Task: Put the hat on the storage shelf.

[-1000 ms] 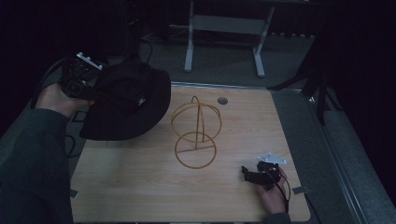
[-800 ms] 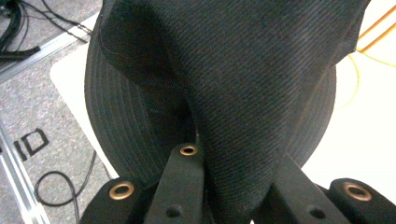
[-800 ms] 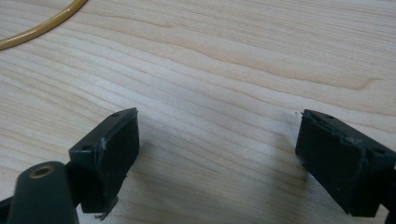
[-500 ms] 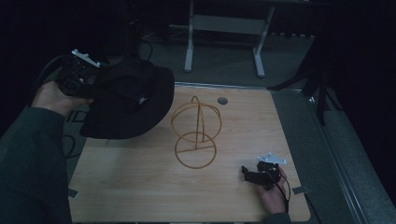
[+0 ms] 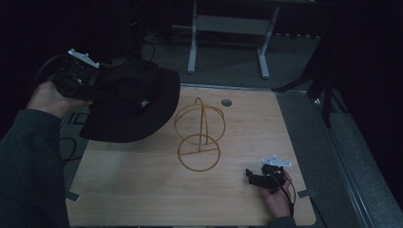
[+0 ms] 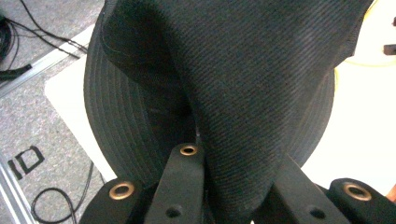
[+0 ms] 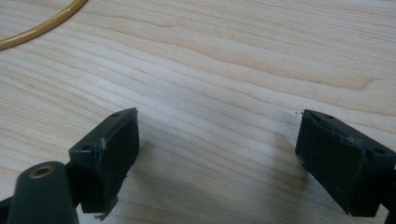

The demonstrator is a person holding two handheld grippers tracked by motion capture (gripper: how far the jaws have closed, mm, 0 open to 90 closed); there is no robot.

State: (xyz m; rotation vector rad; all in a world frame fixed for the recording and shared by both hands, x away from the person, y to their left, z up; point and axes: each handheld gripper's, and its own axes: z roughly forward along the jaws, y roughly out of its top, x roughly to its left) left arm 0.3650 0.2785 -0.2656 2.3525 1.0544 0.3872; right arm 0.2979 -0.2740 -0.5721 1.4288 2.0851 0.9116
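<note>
At upper left of the high view the left gripper (image 5: 90,83), clamped on the hat (image 5: 130,102), has edged it a little rightward toward the wire stand (image 5: 198,135) (not yet over it), while the right gripper (image 5: 254,176) rests wide open and empty at lower right.

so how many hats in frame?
1. The black fabric bucket hat is clamped by its brim in the left gripper, held up over the wooden table's far-left corner, beside the yellow wire hat stand. No other hats visible.
</note>
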